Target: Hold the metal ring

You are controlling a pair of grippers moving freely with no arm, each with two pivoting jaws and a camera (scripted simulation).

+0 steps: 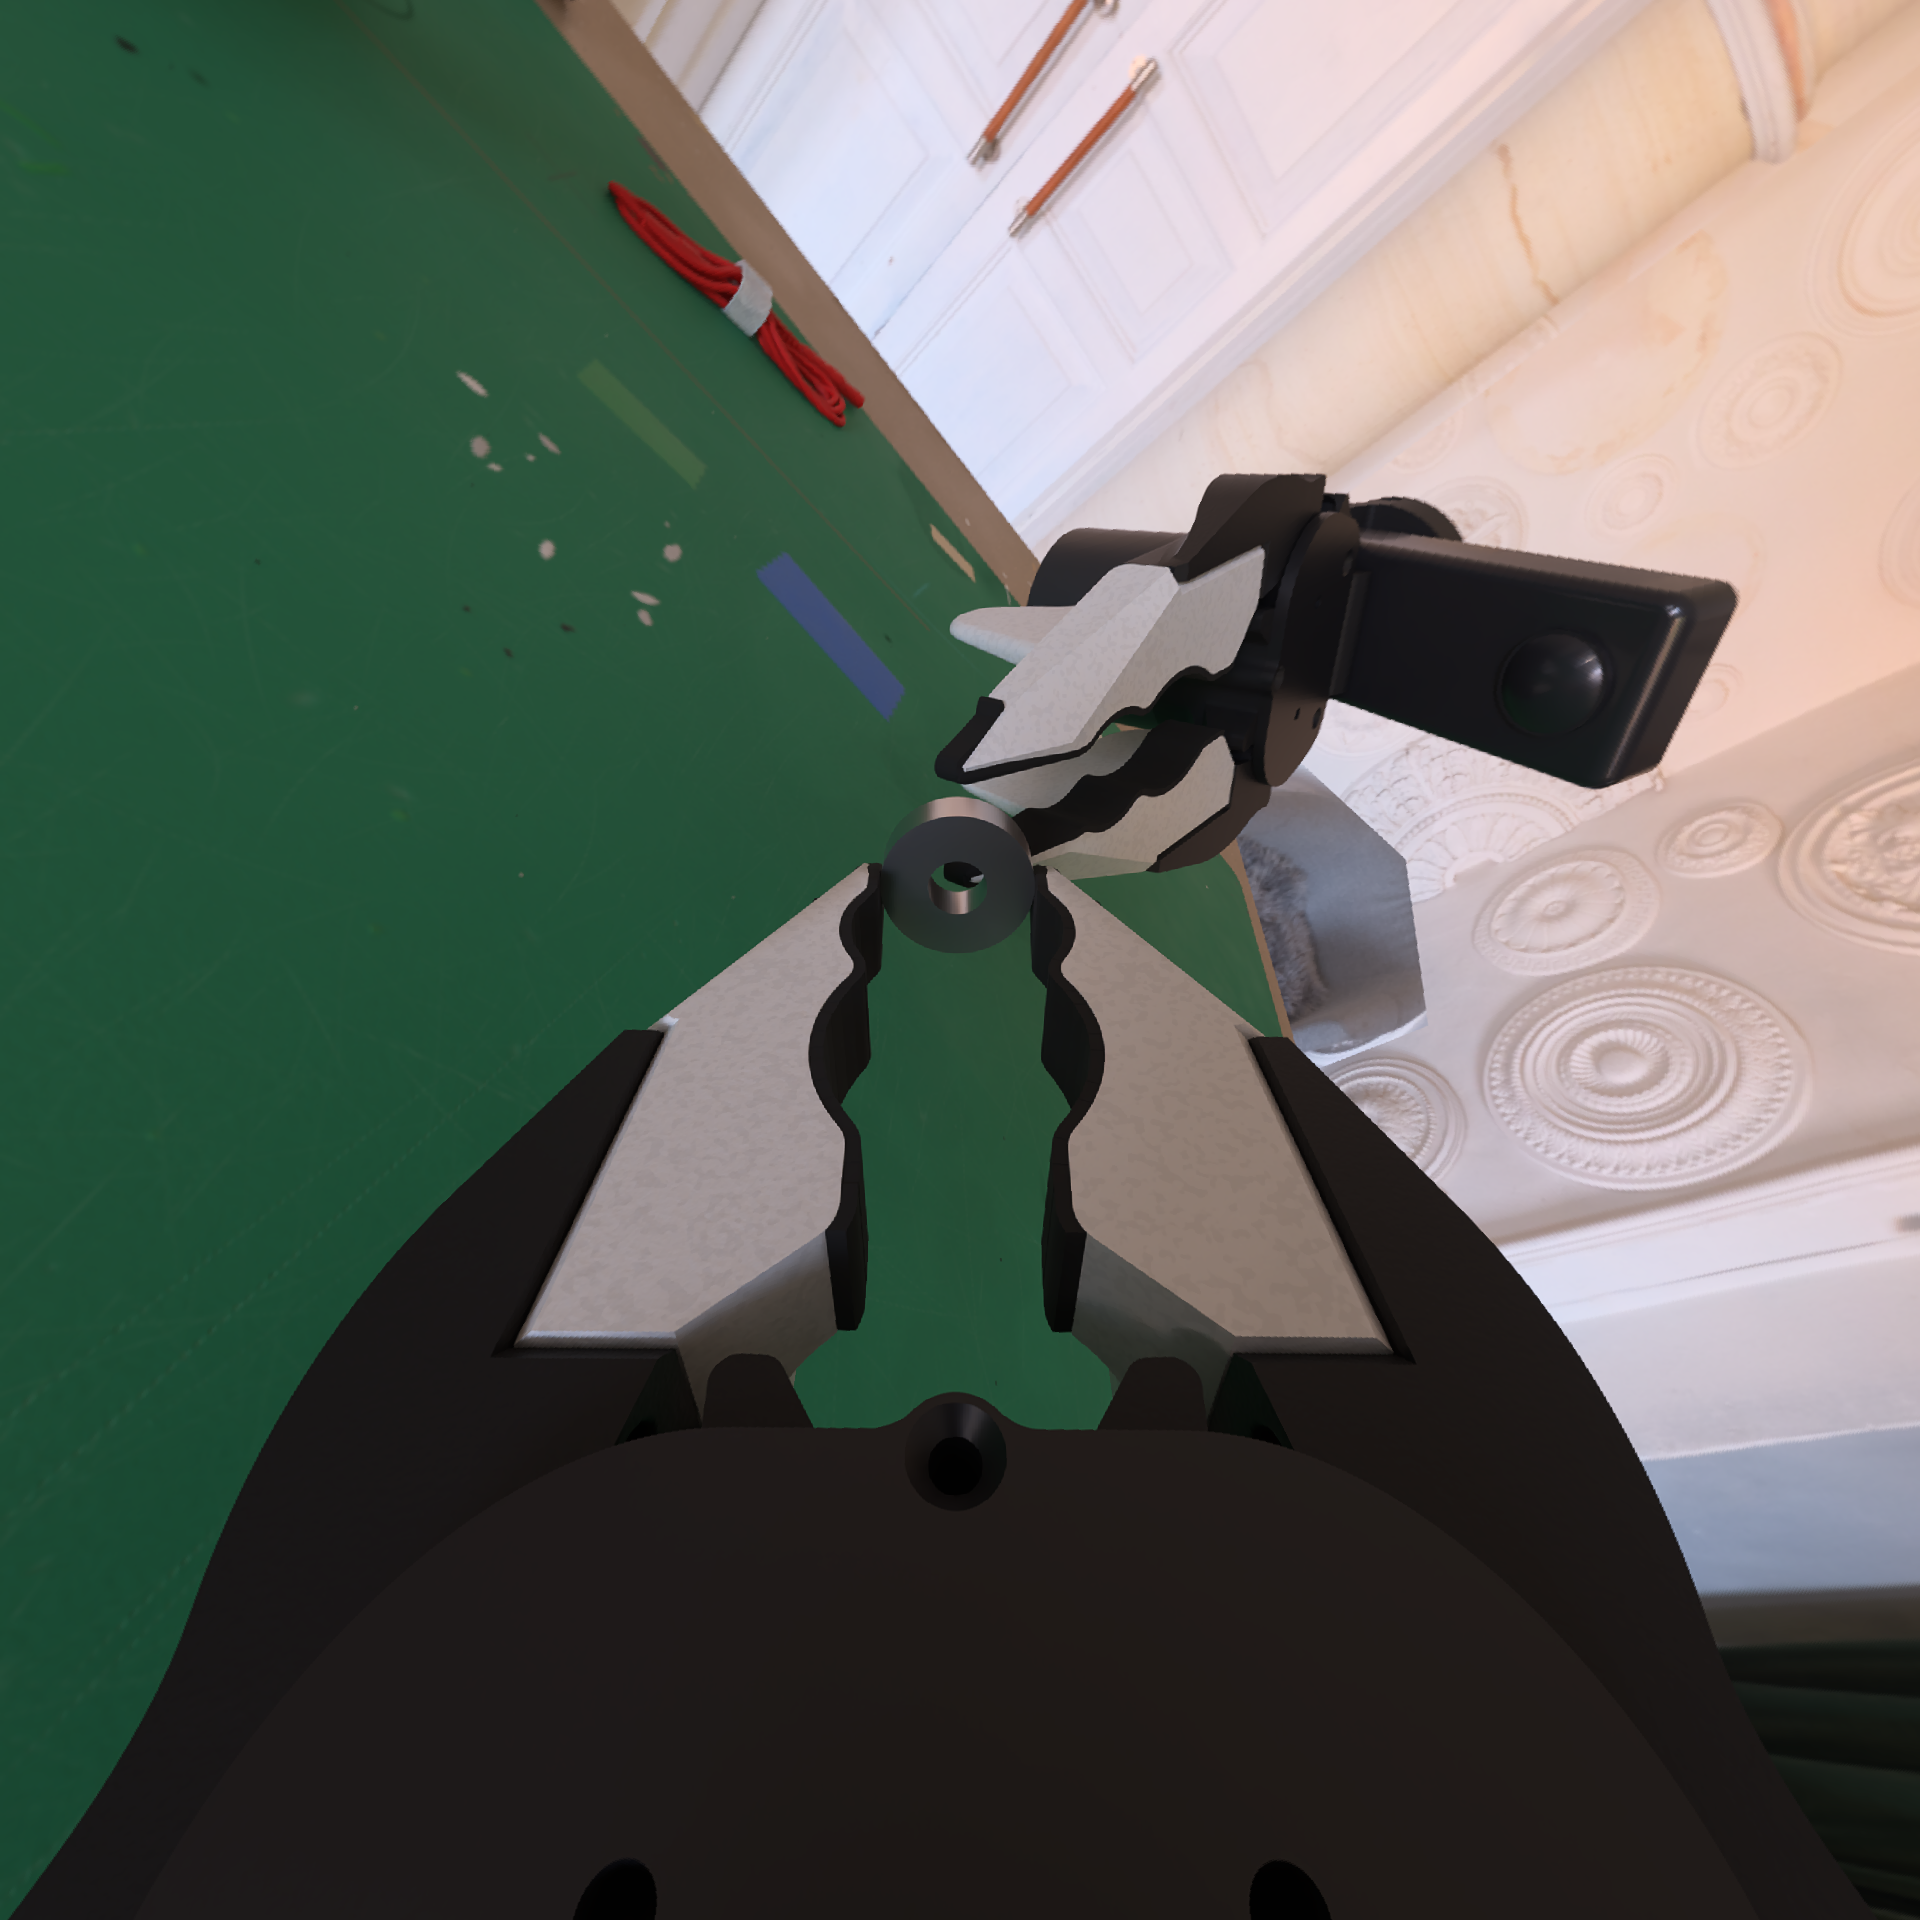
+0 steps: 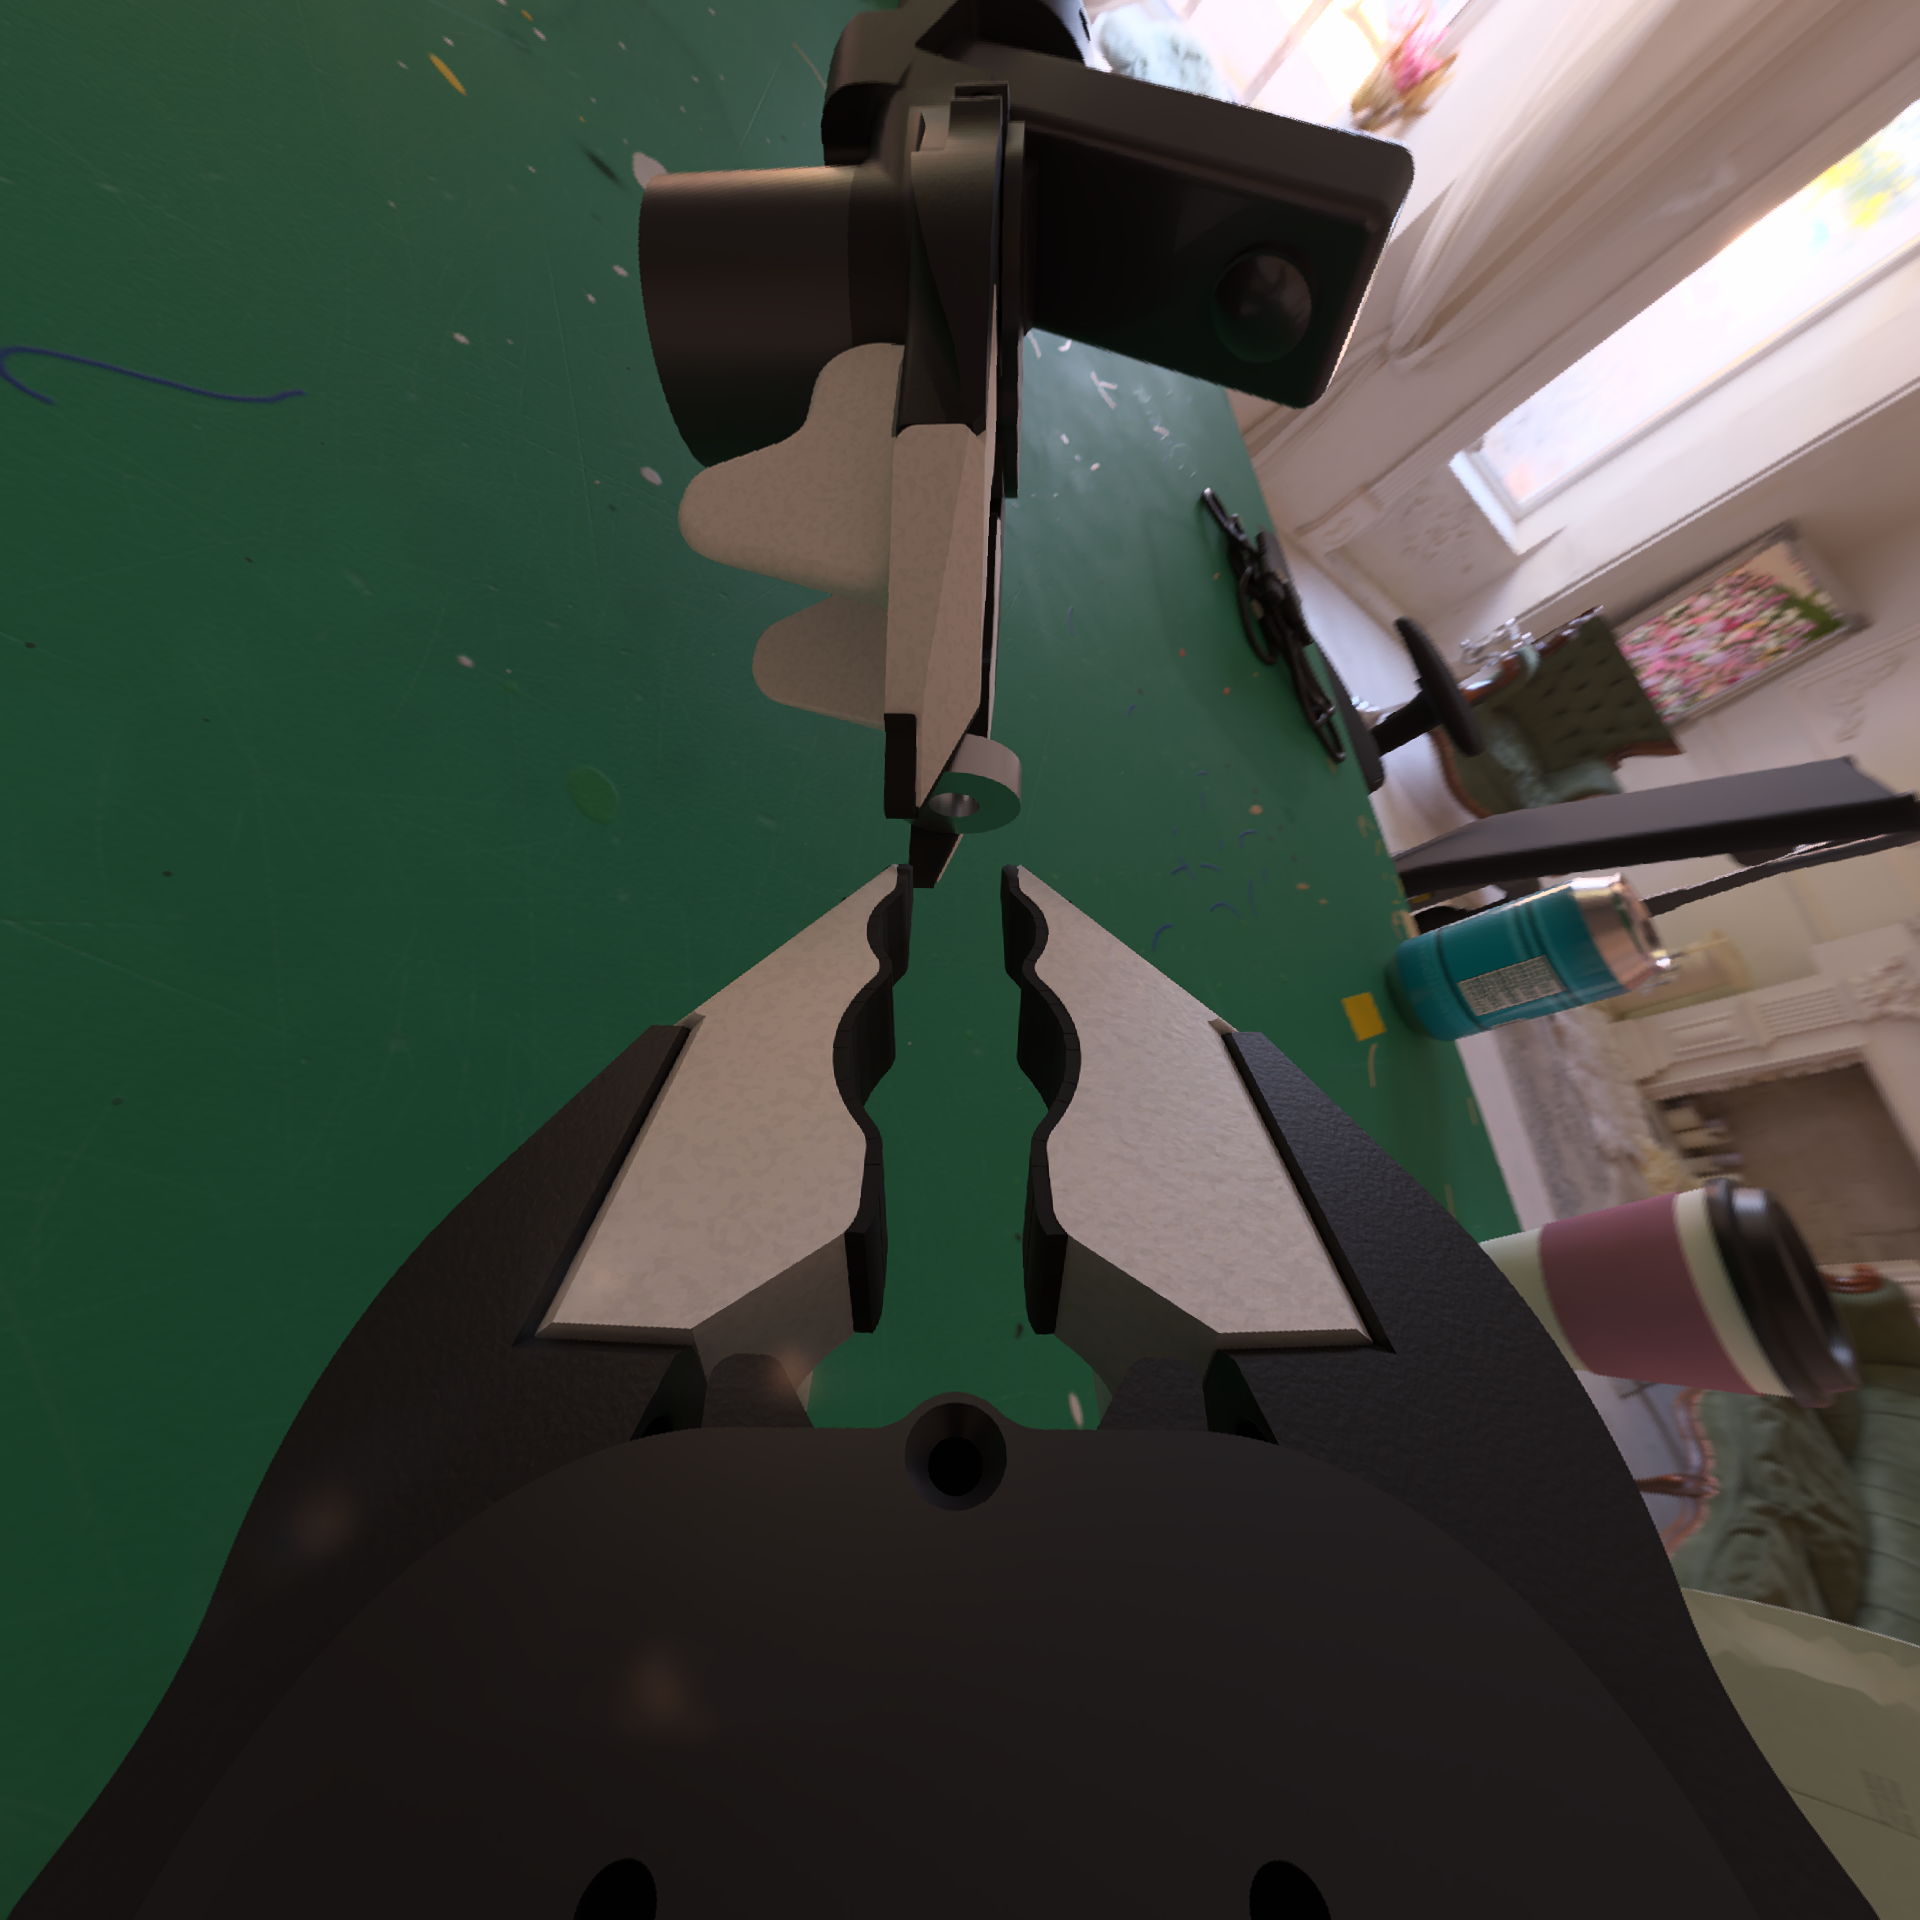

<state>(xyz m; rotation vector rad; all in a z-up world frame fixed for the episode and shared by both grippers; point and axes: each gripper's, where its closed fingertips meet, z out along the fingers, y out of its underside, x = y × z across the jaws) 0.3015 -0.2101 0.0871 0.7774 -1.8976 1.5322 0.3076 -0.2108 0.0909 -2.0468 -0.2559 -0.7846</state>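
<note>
The metal ring is a dark grey washer with a small centre hole. My left gripper is shut on it, its two fingertips pressing the ring's rim from both sides above the green table. My right gripper comes in from the upper right with its fingertips just beside the ring's top edge. In the right wrist view the right gripper has a narrow gap between its jaws with nothing in it. The ring sits just beyond its tips, held by the left gripper, seen edge-on.
A red cord bundle lies near the table's far edge. A blue tape strip is on the mat. A teal can, a pink-sleeved cup and a black cable tangle lie along the right edge.
</note>
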